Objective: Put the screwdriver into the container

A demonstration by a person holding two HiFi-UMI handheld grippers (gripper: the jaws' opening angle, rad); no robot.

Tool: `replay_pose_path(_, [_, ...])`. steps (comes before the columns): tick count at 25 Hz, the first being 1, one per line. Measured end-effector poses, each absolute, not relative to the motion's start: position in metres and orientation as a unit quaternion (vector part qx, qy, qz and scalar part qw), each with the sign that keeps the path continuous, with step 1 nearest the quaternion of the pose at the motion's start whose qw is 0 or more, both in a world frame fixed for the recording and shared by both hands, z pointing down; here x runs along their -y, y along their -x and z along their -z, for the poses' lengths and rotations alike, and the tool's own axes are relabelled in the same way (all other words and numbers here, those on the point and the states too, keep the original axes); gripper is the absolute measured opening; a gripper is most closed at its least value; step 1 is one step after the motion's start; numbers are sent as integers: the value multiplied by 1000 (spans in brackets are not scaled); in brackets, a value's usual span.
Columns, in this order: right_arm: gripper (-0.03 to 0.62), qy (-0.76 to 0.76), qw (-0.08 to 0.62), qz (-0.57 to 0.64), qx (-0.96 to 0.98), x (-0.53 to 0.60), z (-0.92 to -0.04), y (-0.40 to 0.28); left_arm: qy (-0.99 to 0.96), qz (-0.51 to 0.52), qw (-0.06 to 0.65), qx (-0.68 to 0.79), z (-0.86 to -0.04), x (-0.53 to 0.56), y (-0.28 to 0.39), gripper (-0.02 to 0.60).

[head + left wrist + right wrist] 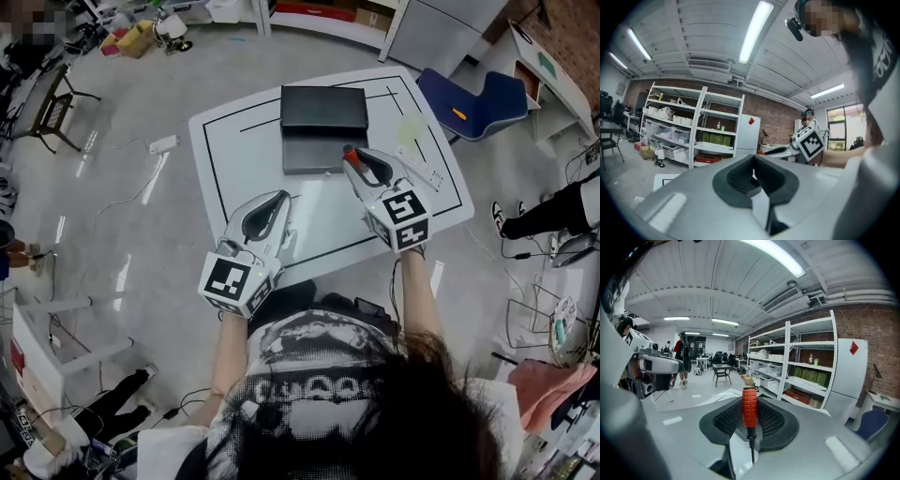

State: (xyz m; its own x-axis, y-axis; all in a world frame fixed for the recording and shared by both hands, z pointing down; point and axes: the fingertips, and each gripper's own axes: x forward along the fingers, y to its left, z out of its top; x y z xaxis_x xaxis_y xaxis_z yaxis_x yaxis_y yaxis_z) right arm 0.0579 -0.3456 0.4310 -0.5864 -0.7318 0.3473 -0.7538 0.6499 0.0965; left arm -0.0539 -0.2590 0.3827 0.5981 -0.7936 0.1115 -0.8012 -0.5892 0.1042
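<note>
**Right gripper** (pixel 364 169), just at the near edge of the container (pixel 323 108) on the table (pixel 220 141). Your jaws are clamped on the red handle of the screwdriver (pixel 749 405), probably so the tool is steady for the drop. Its long axis runs along the gripper's own line. The handle end leads toward the container and the metal shaft trails back between the jaws.

**Left gripper** (pixel 265 214), well short of the container. Its jaws are drawn together with nothing between them, and you hold it clear of the carrying path.
</note>
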Motion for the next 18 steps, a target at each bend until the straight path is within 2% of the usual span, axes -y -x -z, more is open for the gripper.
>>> replay_pose_path(9, [103, -369, 305, 23, 878, 418, -487, -31, -886, -29, 85, 455, -393, 280, 78, 0])
replay_pose_path(18, [103, -299, 396, 5, 868, 453, -564, -3, -878, -32, 103, 467, -405, 293, 99, 0])
